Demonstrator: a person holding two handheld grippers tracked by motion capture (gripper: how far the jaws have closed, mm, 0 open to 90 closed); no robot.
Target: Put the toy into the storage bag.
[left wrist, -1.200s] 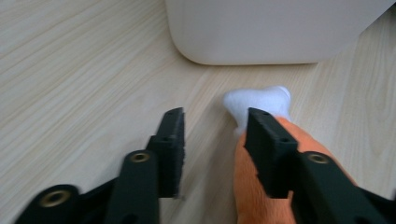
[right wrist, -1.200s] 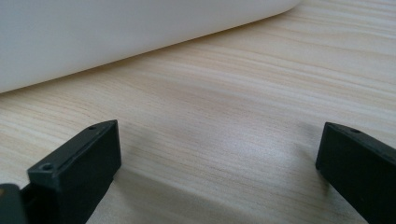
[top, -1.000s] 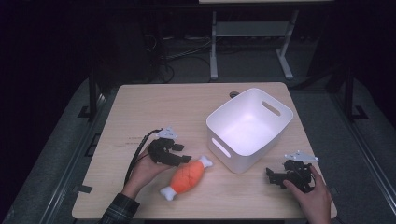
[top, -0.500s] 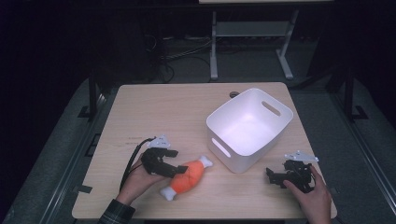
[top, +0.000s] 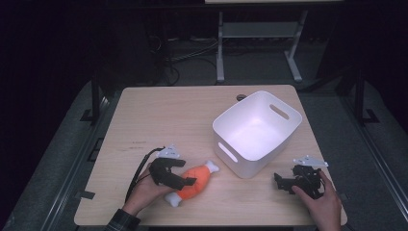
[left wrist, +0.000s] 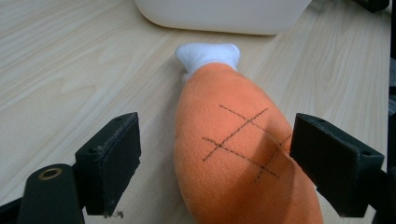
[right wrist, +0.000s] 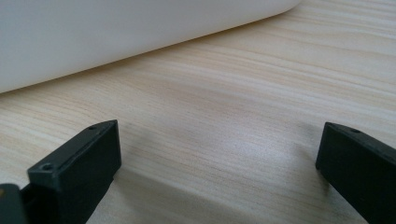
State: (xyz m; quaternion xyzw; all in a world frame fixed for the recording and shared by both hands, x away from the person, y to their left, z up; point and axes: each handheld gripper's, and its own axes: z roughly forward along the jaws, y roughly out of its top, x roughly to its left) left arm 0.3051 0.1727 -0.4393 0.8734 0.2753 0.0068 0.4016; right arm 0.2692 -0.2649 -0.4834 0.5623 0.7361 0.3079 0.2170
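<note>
Now your left gripper [left wrist: 217, 177] has just been opening, its jaws straddling the orange plush drumstick [left wrist: 238, 149] without pressing it; your right gripper [right wrist: 219, 172] rests released beside the white bin [right wrist: 116, 32]

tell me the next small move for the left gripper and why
Probably close the jaws on the plush drumstick. The left gripper, whose jaws have just been opening, now straddles the toy's orange body with a pad on each side; the left one stands clear, while the right is close against the fabric. The toy lies on the table beside the white bin, likely its destination.
</note>
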